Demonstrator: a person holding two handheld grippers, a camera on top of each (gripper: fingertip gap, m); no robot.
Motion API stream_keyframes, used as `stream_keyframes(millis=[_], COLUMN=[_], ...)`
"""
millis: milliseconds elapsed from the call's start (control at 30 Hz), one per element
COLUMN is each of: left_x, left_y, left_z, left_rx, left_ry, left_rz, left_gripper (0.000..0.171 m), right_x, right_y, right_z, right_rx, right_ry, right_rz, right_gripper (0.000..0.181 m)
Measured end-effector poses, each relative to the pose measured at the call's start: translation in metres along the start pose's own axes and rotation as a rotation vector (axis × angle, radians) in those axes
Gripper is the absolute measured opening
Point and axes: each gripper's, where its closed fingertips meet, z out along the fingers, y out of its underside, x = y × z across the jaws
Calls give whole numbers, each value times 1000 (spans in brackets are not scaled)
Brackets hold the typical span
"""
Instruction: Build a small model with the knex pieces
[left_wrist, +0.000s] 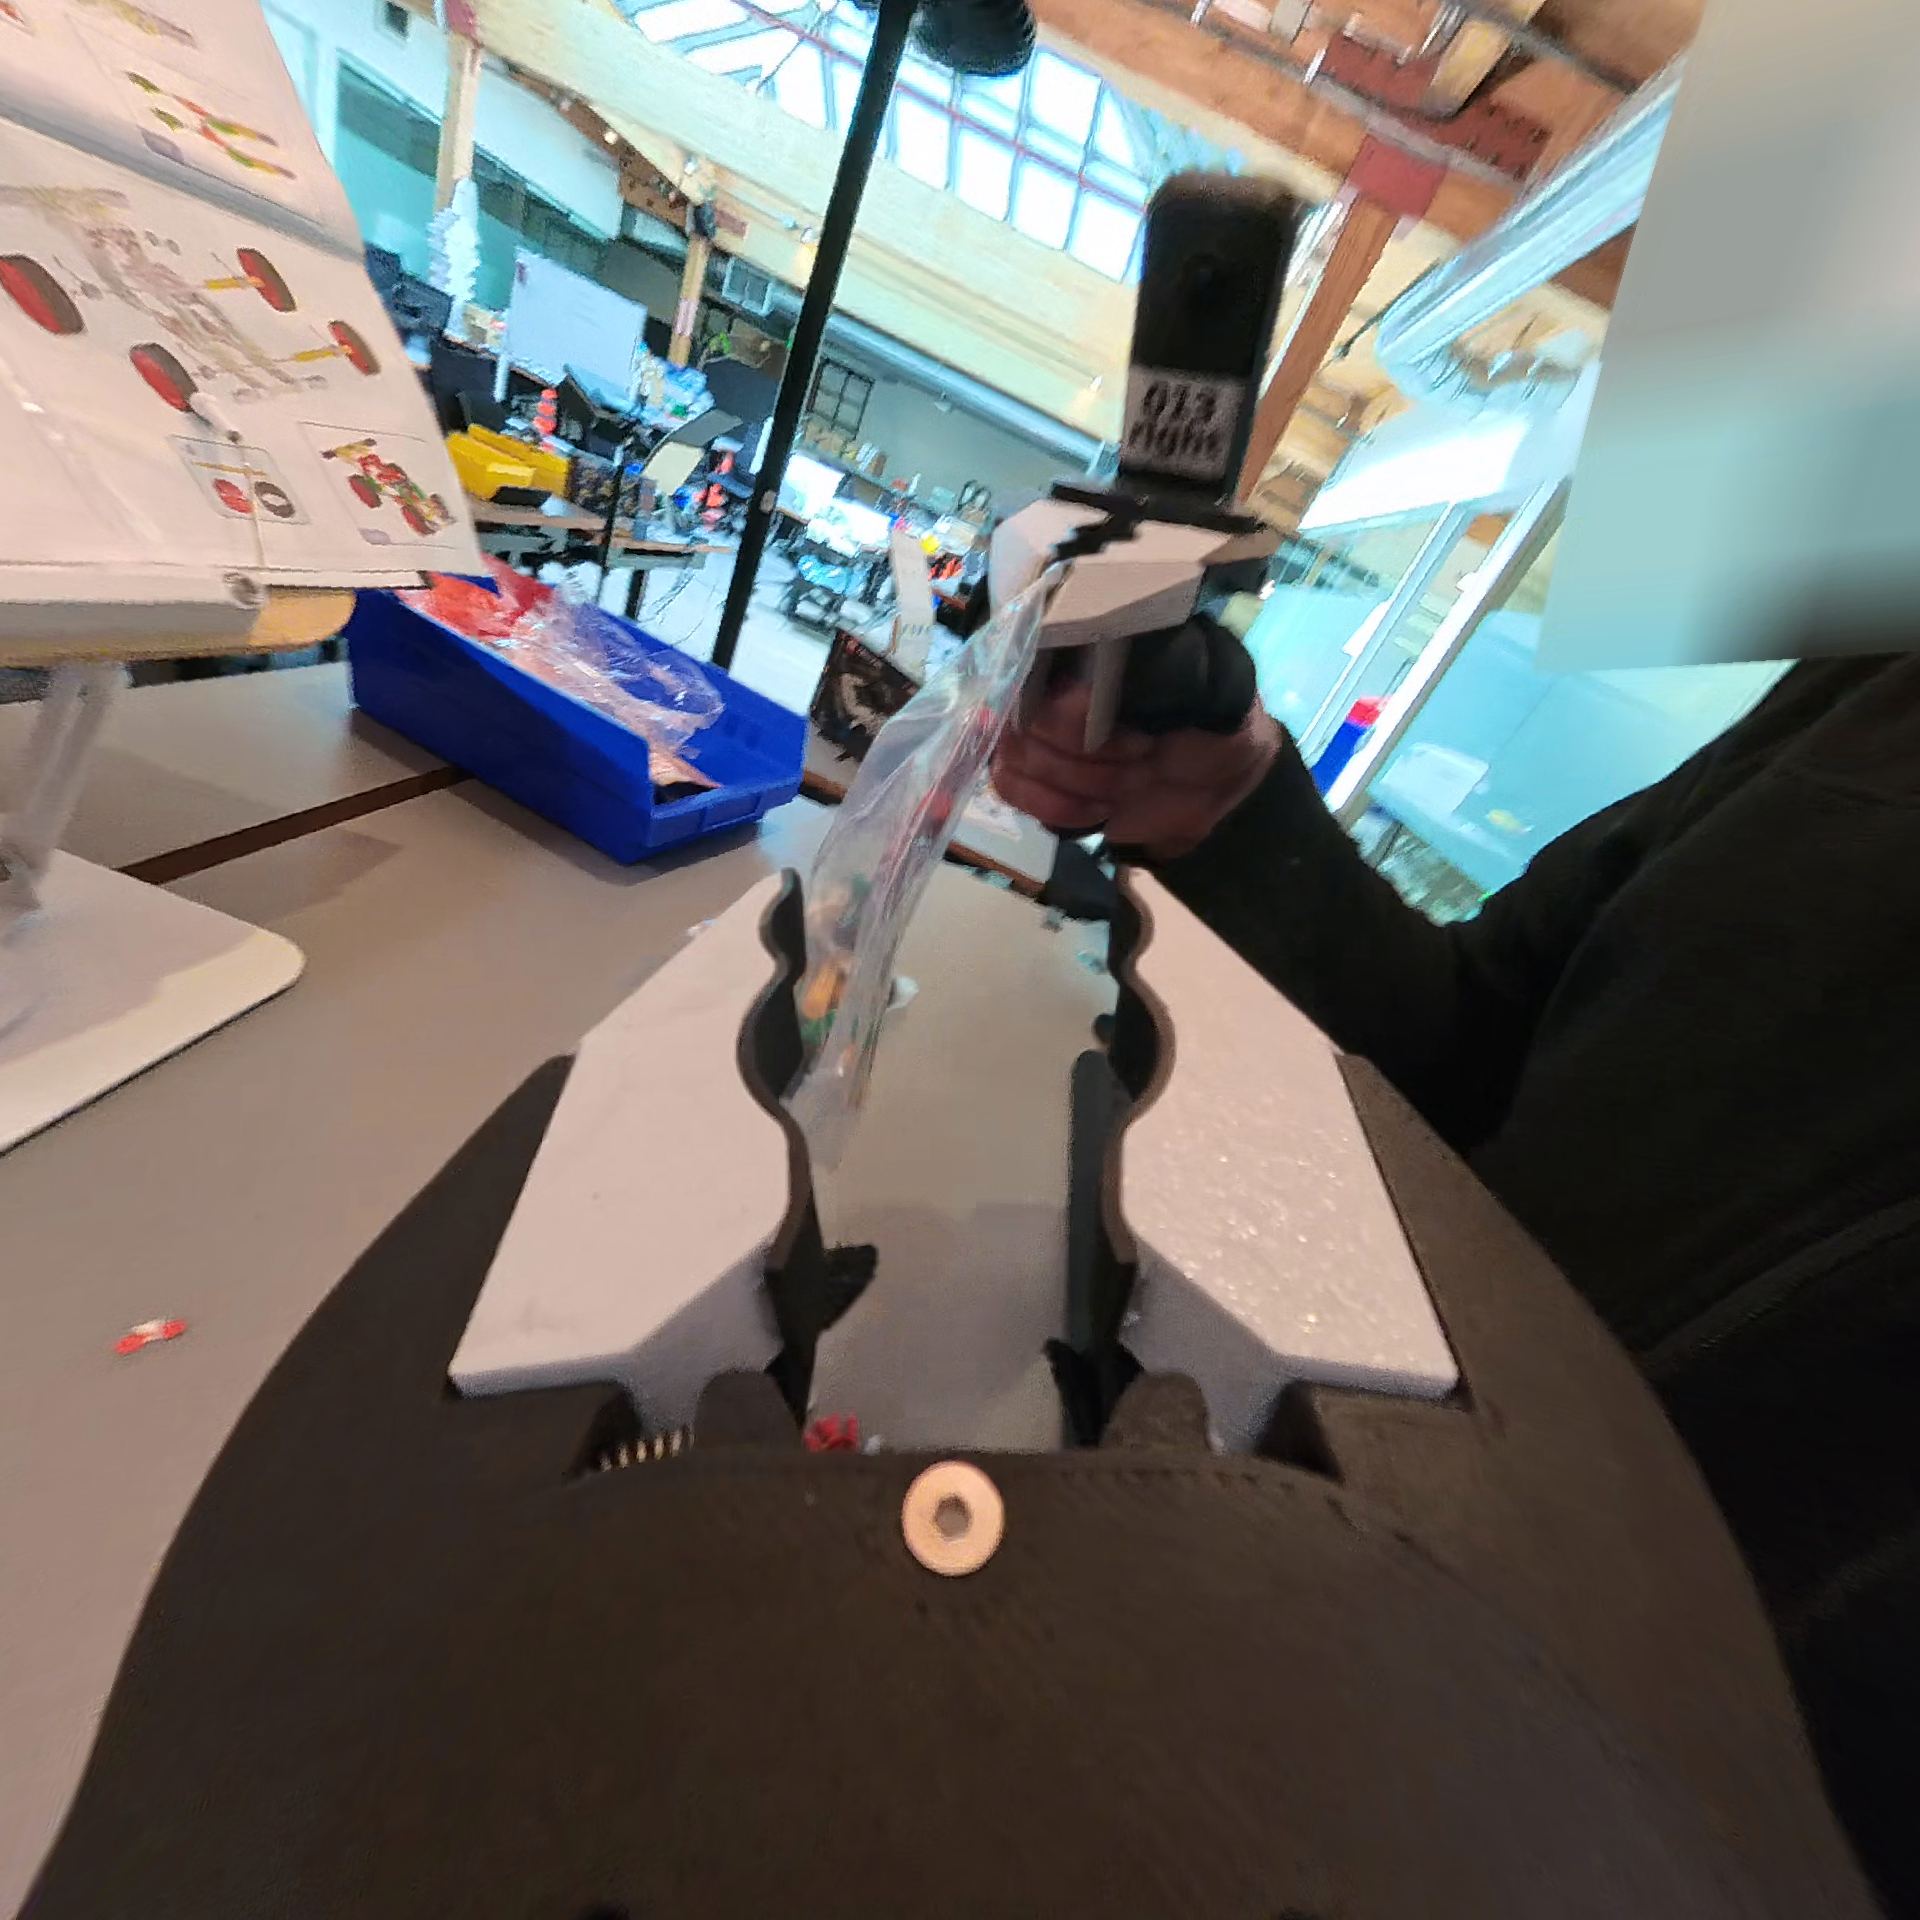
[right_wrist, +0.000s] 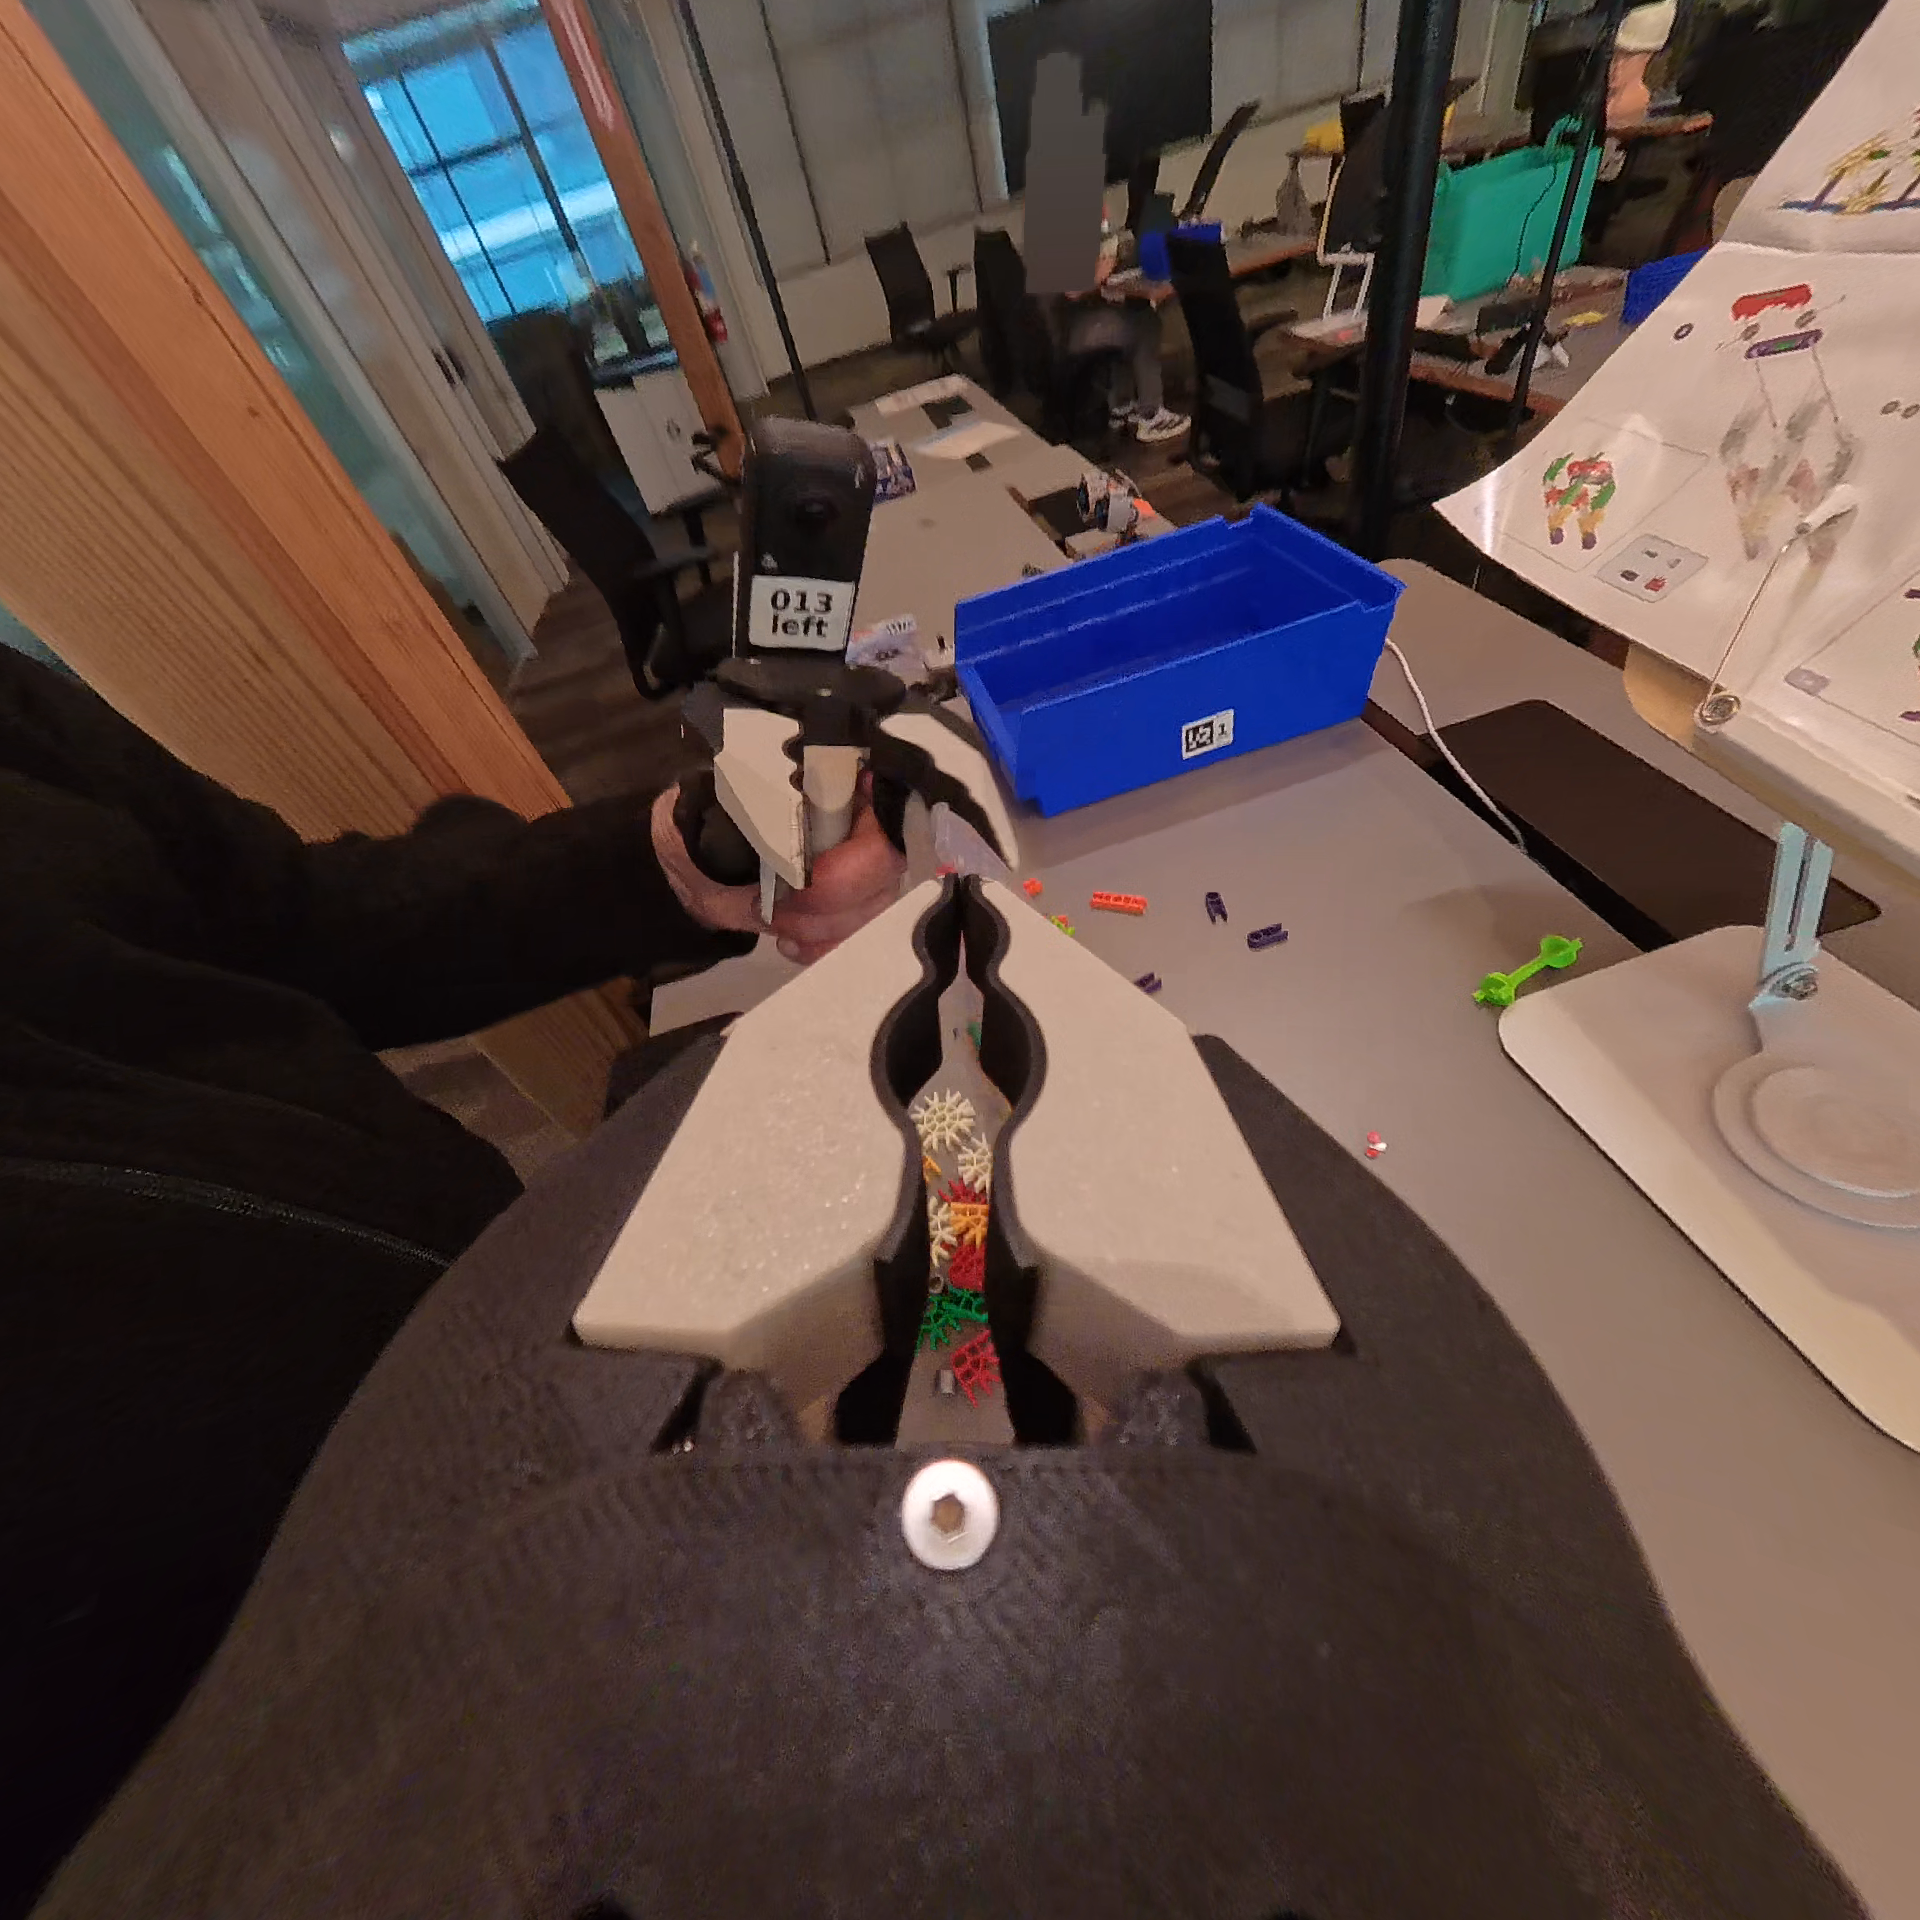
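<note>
A clear plastic bag (left_wrist: 914, 790) with small coloured toy building pieces hangs from my right gripper (left_wrist: 1039, 587), which is shut on its top edge. My left gripper (left_wrist: 956, 904) is open, and the bag's lower end hangs between its fingers, close against the left finger (left_wrist: 644, 1164). In the right wrist view my right gripper (right_wrist: 958, 888) has its tips pressed together on the clear film, and the white, orange, red and green pieces (right_wrist: 956, 1226) show through the gap below. The open left gripper (right_wrist: 888, 857) is just beyond it, held in a hand.
A blue bin (left_wrist: 582, 727) holds crumpled plastic bags; the right wrist view shows an empty blue bin (right_wrist: 1174, 665). An instruction sheet (left_wrist: 187, 312) sits on a white stand (right_wrist: 1714, 1091). Loose orange (right_wrist: 1117, 901), purple (right_wrist: 1265, 935) and green (right_wrist: 1527, 971) pieces lie on the grey table (left_wrist: 312, 1195). My right fingertips sit around 7 cm from my left ones.
</note>
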Motion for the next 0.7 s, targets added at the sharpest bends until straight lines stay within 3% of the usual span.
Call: stream_keyframes(millis=[100, 200, 333, 467, 567, 700], left_x=[-6, -17, -23, -24, -24, -23], left_y=[9, 22, 23, 22, 17, 11], left_z=[10, 19, 21, 21, 21, 20], left_rx=[-113, -206, -191, -157, -97, -42], left_ry=[-64, -129, -150, -119, -93, -62], left_rz=[104, 161, 148, 47, -60, -140], left_gripper=[58, 50, 0, 0, 0, 0], right_x=[0, -4, 3, 7, 24, 26], right_y=[5, 6, 15, 12, 17, 27], right_z=[5, 13, 19, 19, 11, 3], right_rx=[-132, -165, -168, -101, -36, 12], right_ry=[73, 40, -3, -16, 28, 6], right_rz=[-118, -130, -64, 9, 95, 148], right_gripper=[0, 0, 0, 0, 42, 44])
